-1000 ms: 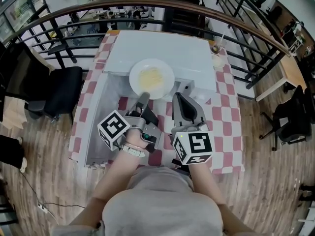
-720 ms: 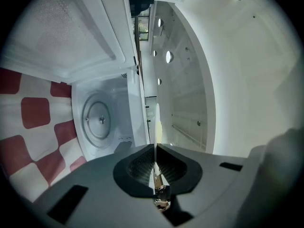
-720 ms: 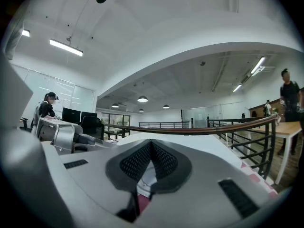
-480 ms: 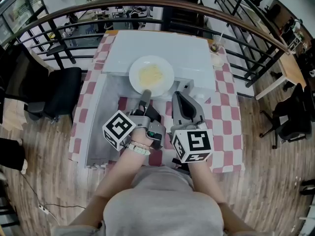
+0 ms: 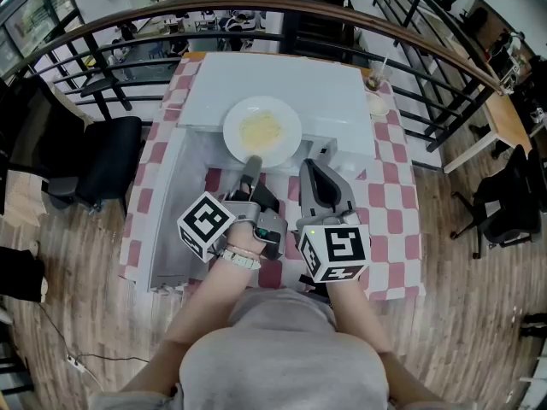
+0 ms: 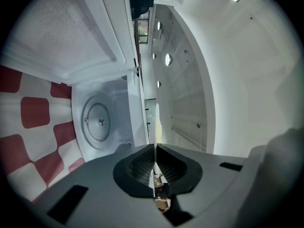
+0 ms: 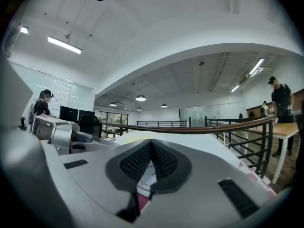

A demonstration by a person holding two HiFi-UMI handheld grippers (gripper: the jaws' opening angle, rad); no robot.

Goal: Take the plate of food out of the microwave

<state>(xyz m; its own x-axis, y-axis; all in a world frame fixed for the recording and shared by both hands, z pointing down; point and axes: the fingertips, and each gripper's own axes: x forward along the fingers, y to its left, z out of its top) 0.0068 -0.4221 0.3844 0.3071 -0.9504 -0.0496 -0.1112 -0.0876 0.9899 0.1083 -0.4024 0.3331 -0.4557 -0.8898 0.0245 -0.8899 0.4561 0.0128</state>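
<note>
White plate [image 5: 289,140] clamped by near rim in left gripper [image 5: 252,163] jaws; right gripper [image 5: 313,169] jaws together, empty; could tip, spilling food [image 5: 261,130]

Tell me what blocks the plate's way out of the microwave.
Nothing visible: the door hangs open at left, the left gripper holds the plate by its rim, the right gripper sits shut beside it.

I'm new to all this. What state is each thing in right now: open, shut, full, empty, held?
Microwave door: swung open.
Turntable: bare.
Plate: outside the cavity, carrying yellow food, held by its near rim.
Left gripper: shut on the plate.
Right gripper: shut, nothing between its jaws.
</note>
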